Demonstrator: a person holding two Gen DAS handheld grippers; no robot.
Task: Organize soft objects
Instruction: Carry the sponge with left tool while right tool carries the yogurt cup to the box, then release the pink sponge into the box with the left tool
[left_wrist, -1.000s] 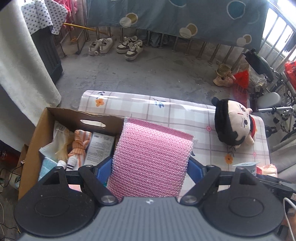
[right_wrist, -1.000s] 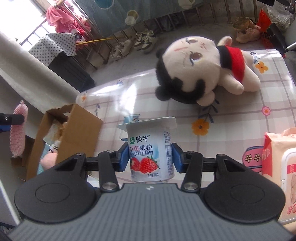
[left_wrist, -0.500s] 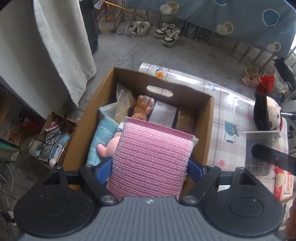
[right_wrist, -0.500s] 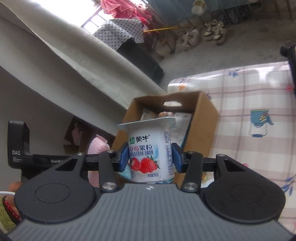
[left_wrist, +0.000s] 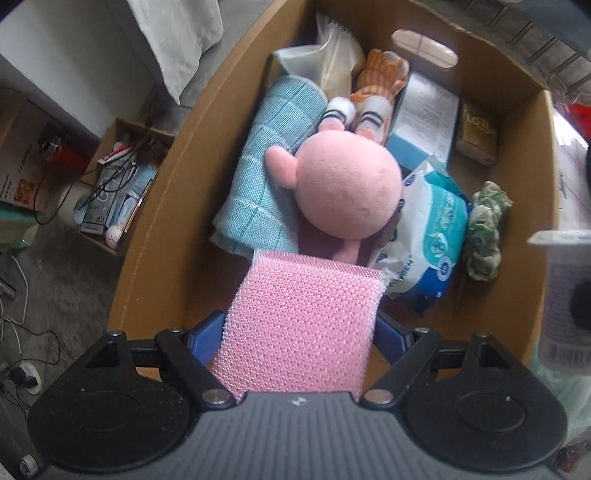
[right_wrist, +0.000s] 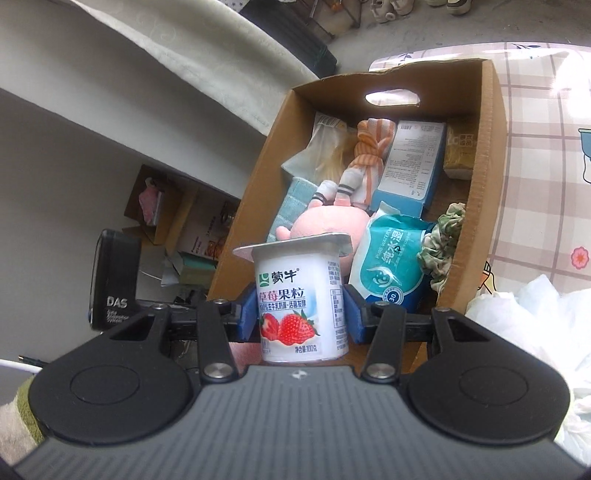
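Observation:
My left gripper (left_wrist: 301, 332) is shut on a pink knitted sponge pad (left_wrist: 299, 325) and holds it over the near end of the open cardboard box (left_wrist: 155, 221). My right gripper (right_wrist: 301, 319) is shut on a strawberry yogurt cup (right_wrist: 301, 306), held at the box's near edge (right_wrist: 476, 206). The cup also shows at the right of the left wrist view (left_wrist: 567, 295). In the box lie a pink plush toy (left_wrist: 347, 188), a blue towel (left_wrist: 269, 162), a wet-wipes pack (left_wrist: 428, 240), a green scrunchie (left_wrist: 484, 232) and a striped doll (left_wrist: 380, 85).
Small cartons (left_wrist: 428, 118) lie at the box's far end. The checked tablecloth (right_wrist: 546, 129) is to the box's right, with a white plastic bag (right_wrist: 532, 332) near it. A white curtain (right_wrist: 166, 48) and floor clutter (left_wrist: 114, 192) are to the left.
Both grippers have moved left from the table to the box and closer down over it. Each keeps its hold, on the pink pad and the yogurt cup.

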